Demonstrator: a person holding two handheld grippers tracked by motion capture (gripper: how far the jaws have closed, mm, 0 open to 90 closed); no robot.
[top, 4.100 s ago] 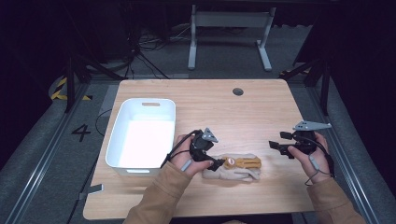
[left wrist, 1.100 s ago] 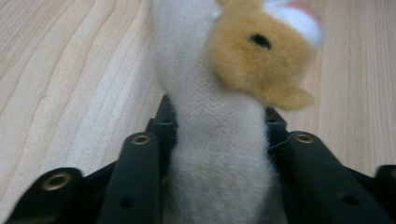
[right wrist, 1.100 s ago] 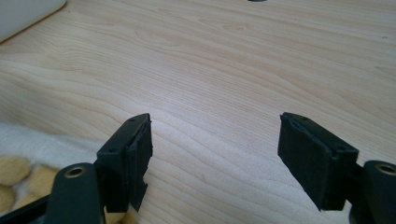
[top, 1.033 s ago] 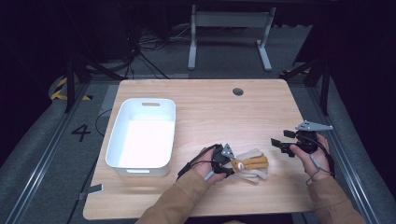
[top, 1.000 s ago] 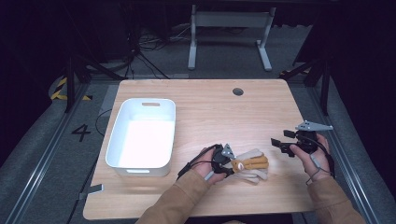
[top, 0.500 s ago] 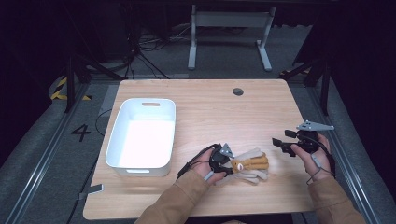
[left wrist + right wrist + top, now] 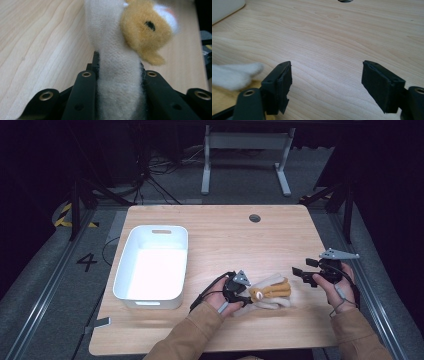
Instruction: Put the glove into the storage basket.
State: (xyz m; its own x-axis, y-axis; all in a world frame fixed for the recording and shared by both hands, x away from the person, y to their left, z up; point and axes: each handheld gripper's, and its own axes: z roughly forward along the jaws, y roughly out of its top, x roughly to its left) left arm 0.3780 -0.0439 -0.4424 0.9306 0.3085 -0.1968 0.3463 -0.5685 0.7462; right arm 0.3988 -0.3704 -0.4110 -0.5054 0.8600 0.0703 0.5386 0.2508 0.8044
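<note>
A cream and orange plush toy (image 7: 272, 292) lies on the wooden table (image 7: 225, 240), toward its near edge. My left gripper (image 7: 248, 295) is shut on the toy's left end. In the left gripper view the cream body (image 7: 117, 82) is pinched between both black jaws, with the orange part (image 7: 145, 27) beyond them. My right gripper (image 7: 302, 274) hovers to the right of the toy, apart from it. Its jaws have just been opening, and my right gripper (image 7: 327, 75) has only bare table between its pads. A cream tip of the toy (image 7: 234, 73) shows at its left.
A white bin (image 7: 123, 270) stands at the table's left, its corner (image 7: 224, 6) also in the right gripper view. A cable hole (image 7: 254, 218) sits near the far edge. A metal frame (image 7: 245, 150) stands on the floor beyond the table.
Since four seconds ago my left gripper has moved right and nearer, onto the toy's end, and the toy sits slightly further right. Over the last second nothing visibly moved.
</note>
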